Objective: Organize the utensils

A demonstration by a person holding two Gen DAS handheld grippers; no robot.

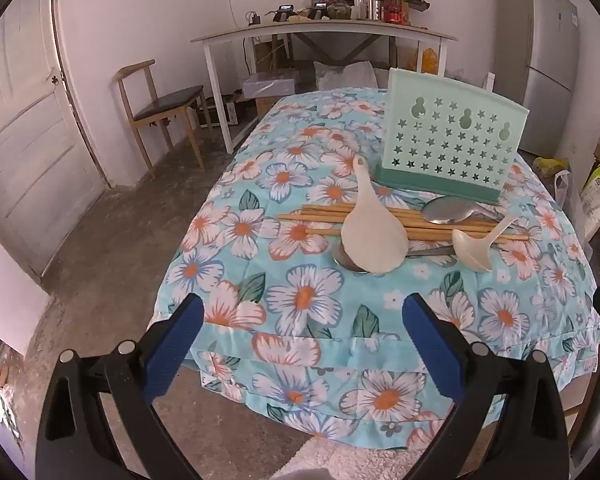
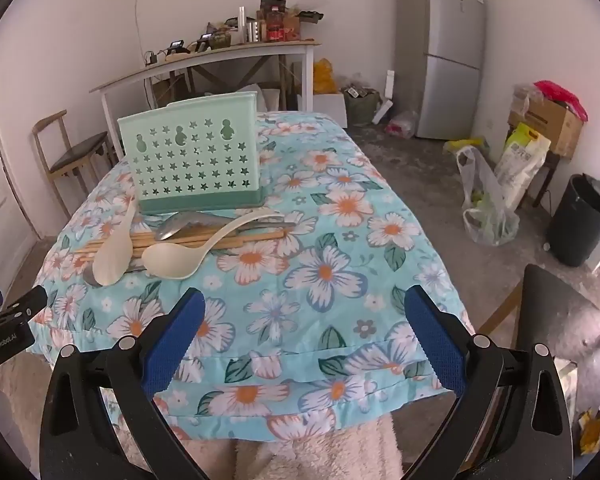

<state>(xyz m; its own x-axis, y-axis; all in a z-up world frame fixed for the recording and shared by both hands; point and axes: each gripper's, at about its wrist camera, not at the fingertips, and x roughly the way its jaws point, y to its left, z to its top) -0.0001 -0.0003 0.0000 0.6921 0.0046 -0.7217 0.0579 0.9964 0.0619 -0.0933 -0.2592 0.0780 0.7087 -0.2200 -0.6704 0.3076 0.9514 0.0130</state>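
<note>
We list: pale-green star-punched plastic utensil holder (image 1: 452,148), upright mid-table. Just in front: bundle of wooden chopsticks (image 1: 320,216), cream plastic rice paddle (image 1: 370,236) across them, cream ladle (image 2: 176,260), steel spoon (image 1: 446,210). All on blue floral tablecloth (image 2: 340,280). Left gripper (image 1: 302,340) & right gripper (image 2: 304,336): jaws wide, holding nothing, near table edge.

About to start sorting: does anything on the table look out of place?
Yes. The utensils lie heaped before the green holder: rice paddle and ladle across the chopsticks, metal spoon on top.
</note>
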